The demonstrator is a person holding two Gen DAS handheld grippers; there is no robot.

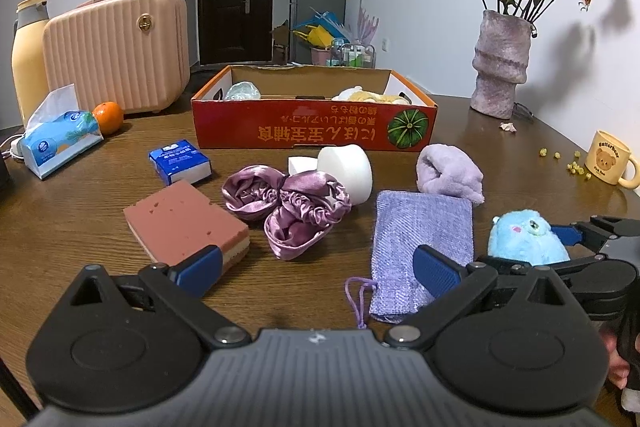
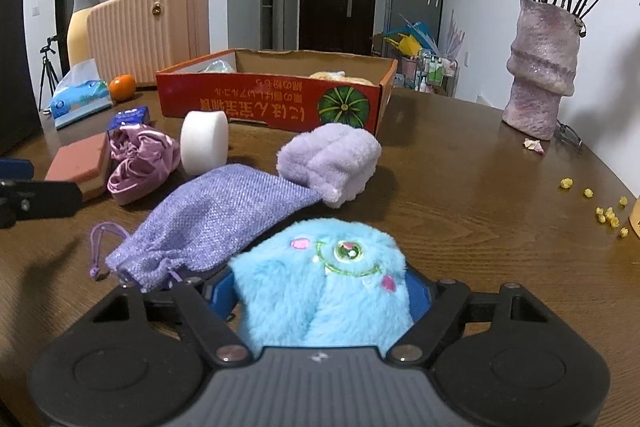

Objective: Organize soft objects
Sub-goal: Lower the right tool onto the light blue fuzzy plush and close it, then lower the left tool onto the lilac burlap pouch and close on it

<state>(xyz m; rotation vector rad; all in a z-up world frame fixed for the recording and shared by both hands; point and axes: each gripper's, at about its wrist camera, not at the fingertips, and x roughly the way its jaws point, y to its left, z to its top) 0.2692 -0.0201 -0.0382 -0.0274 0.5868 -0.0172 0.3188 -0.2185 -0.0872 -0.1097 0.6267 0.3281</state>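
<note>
A blue plush toy point(image 2: 320, 279) sits low over the wooden table point(image 2: 460, 187), and my right gripper point(image 2: 320, 289) is shut on it, a blue pad pressing each side. The left wrist view shows the same toy point(image 1: 524, 239) at the right. My left gripper point(image 1: 318, 269) hangs open over the table with nothing between its fingers. Ahead of it lie a purple drawstring pouch point(image 1: 420, 239), a lilac fluffy cloth point(image 1: 448, 173), purple satin fabric point(image 1: 288, 211), a white foam block point(image 1: 348, 167) and a pink sponge point(image 1: 184, 223). Behind them stands a red cardboard box point(image 1: 312, 131) with soft items inside.
A pink suitcase point(image 1: 120, 47), yellow bottle point(image 1: 28, 59), tissue pack point(image 1: 56, 139), orange point(image 1: 108, 117) and small blue packet point(image 1: 180, 161) stand on the left. A vase of dried roses point(image 1: 500, 63), a bear mug point(image 1: 610, 161) and yellow crumbs point(image 1: 576, 167) are at the right.
</note>
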